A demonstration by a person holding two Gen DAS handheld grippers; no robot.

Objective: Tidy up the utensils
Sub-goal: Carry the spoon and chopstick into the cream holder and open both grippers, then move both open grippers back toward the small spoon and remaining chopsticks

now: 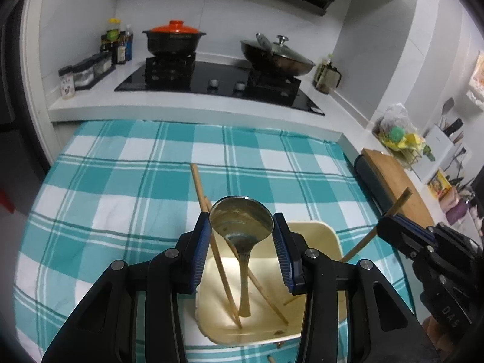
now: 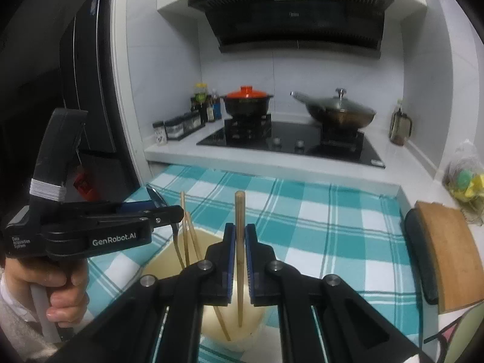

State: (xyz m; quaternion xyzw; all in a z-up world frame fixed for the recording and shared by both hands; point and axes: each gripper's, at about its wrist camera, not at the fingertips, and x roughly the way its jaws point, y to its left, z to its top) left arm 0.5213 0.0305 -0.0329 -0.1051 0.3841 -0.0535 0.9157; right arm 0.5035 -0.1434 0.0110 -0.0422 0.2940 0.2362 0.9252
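Observation:
A cream holder stands on the teal checked cloth. A metal spoon and two wooden chopsticks stand in it. My left gripper is over the holder, its jaws on either side of the spoon's bowl; whether they press on it I cannot tell. My right gripper is shut on a third chopstick, held upright with its lower end inside the holder. It also shows in the left wrist view at the right.
A stove with a red-lidded pot and a lidded wok lies behind the cloth. Spice jars stand at the back left. A wooden cutting board lies at the right.

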